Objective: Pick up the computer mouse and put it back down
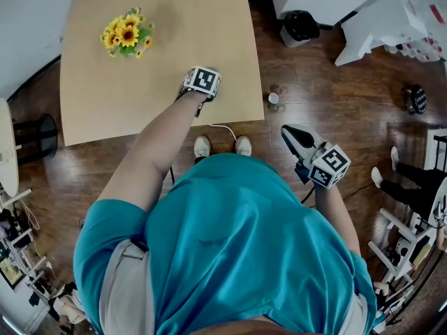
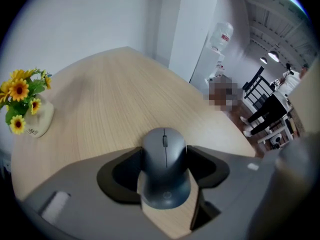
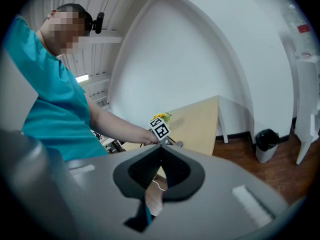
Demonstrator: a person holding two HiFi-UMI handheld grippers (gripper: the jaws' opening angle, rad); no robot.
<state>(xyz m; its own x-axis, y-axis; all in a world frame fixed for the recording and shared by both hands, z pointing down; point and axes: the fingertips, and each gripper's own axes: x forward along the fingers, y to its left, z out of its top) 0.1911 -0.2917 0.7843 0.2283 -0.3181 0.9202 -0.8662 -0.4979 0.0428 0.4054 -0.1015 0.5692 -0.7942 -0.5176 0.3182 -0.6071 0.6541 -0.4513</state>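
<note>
Left gripper [image 2: 165, 151] jaws clasp the grey plastic computer mouse [image 2: 165, 181], probably light and slick, by its sides; right gripper [image 3: 161, 149] jaws clenched empty.

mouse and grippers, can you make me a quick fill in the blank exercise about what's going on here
1. The left gripper has its jaws against the sides of the computer mouse, which rests on the ___.
2. The right gripper has its jaws together and holds ___.
3. The petals of the flowers are ___.

Missing words: table; nothing; yellow.
</note>
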